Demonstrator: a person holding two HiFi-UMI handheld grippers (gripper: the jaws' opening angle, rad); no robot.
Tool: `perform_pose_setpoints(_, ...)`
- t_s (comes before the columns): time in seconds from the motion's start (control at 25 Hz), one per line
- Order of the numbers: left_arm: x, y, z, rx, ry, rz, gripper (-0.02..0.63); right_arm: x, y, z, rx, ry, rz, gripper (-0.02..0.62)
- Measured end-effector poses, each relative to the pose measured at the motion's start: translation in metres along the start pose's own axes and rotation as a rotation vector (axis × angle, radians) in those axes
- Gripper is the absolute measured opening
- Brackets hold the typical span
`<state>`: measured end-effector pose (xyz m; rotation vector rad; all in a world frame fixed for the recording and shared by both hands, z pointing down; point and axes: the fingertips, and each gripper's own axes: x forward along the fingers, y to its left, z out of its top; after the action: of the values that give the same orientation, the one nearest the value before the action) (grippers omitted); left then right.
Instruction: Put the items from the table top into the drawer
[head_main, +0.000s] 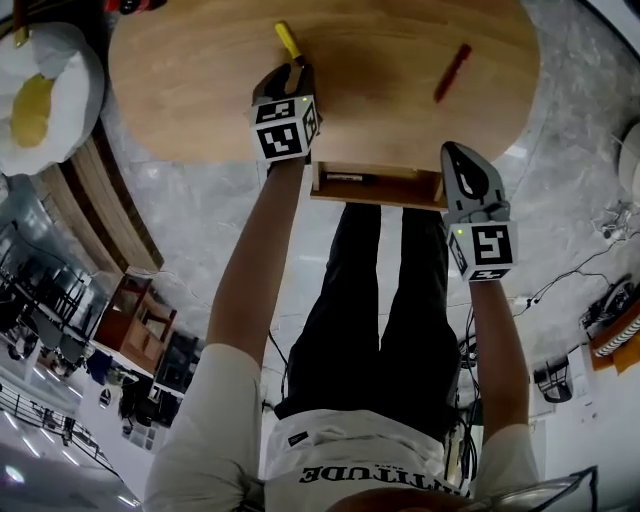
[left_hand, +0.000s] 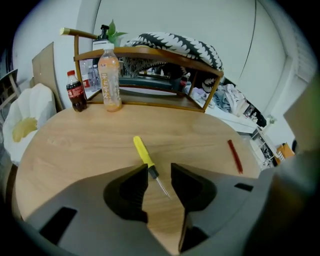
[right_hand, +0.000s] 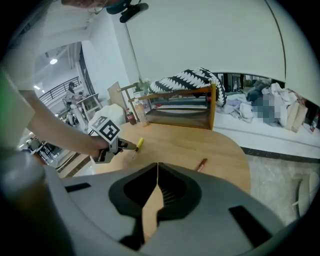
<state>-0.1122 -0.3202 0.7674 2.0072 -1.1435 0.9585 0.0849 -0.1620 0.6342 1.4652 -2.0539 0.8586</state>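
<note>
A yellow-handled screwdriver (left_hand: 144, 152) lies on the oval wooden table (head_main: 200, 80). My left gripper (left_hand: 159, 171) stands open just over it, with the metal shaft lying between the jaws and the pads clear of it. In the head view the left gripper (head_main: 290, 70) hangs at the near end of the screwdriver (head_main: 288, 40). A red pen (head_main: 452, 72) lies to the right, also visible in the left gripper view (left_hand: 235, 156). The drawer (head_main: 400, 190) under the table's near edge is pulled out, with a dark item (head_main: 350, 178) inside. My right gripper (right_hand: 157, 166) is shut and empty, by the drawer's right end (head_main: 455, 155).
At the table's far side stand a wooden shelf (left_hand: 150, 52), a cola bottle (left_hand: 76, 91) and an orange drink bottle (left_hand: 110, 77). A white and yellow cushion (head_main: 40, 95) lies left of the table. Clothes are piled beyond the shelf.
</note>
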Motion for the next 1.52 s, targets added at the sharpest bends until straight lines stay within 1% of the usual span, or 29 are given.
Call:
perform_pose_setpoints(0.12, 0.018, 0.004, -0.005, -0.017, 0.033, 0.022, 0.161, 0.006, -0.009, -0.009, 0.020, 0.003, -0.013, 0.020)
perform_pose_setpoints(0.36, 0.036, 0.015, -0.011, -0.061, 0.089, 0.073, 0.161, 0.010, -0.012, -0.015, 0.037, 0.000, -0.016, 0.020)
perform_pose_setpoints(0.48, 0.038, 0.020, -0.012, -0.079, 0.092, 0.097, 0.127, 0.009, -0.014, -0.018, 0.044, 0.002, -0.019, 0.020)
perform_pose_setpoints(0.6, 0.036, 0.023, -0.014, -0.084, 0.088, 0.103, 0.085, 0.008, -0.015, -0.023, 0.061, 0.004, -0.023, 0.020)
perform_pose_setpoints(0.64, 0.036, 0.023, -0.015, -0.078, 0.089, 0.101, 0.077, 0.008, -0.016, -0.025, 0.066, 0.006, -0.024, 0.020)
perform_pose_setpoints(0.84, 0.032, 0.019, -0.013, -0.029, 0.069, 0.069, 0.074, 0.008, -0.019, -0.031, 0.074, 0.012, -0.027, 0.020)
perform_pose_setpoints(1.2, 0.011, -0.002, -0.018, 0.088, 0.041, 0.031, 0.073, 0.003, -0.018, -0.037, 0.056, 0.022, -0.016, 0.020)
perform_pose_setpoints(1.52, -0.008, -0.028, -0.040, 0.183, 0.028, -0.031, 0.072, -0.003, -0.013, -0.051, 0.035, 0.037, -0.001, 0.020)
